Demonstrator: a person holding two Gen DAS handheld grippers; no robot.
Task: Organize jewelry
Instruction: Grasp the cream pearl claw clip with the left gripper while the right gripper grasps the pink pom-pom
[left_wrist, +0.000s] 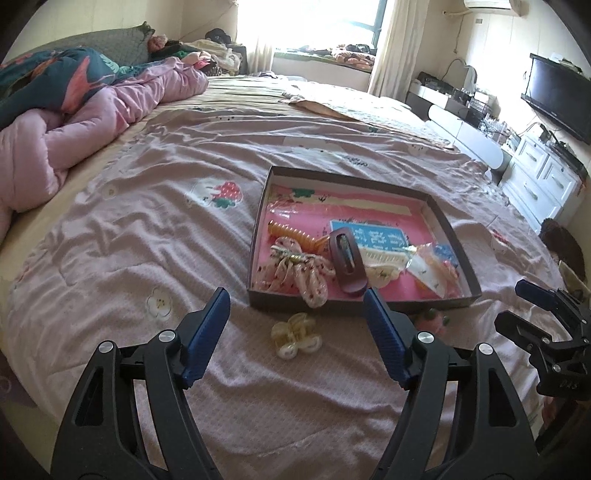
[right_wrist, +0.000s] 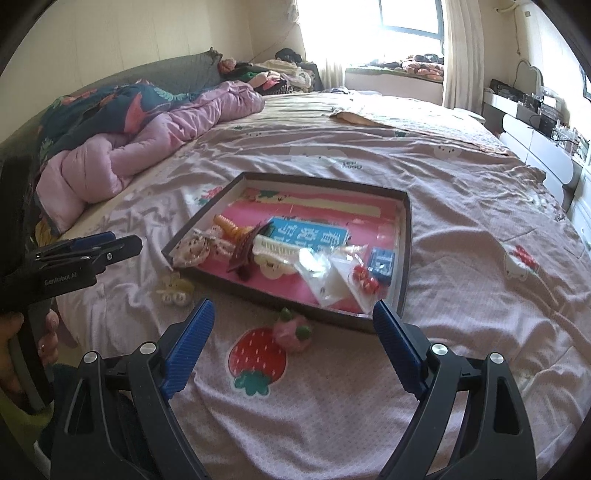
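Left gripper jaws apart and empty, right gripper jaws wide, empty, both angled downward

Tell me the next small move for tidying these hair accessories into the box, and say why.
Probably ease the left gripper forward and down onto the pale yellow hair clip. The clip lies on the bedspread just outside the box, right between the open, empty fingers. The pink strawberry clip lies outside too, for the open right gripper.
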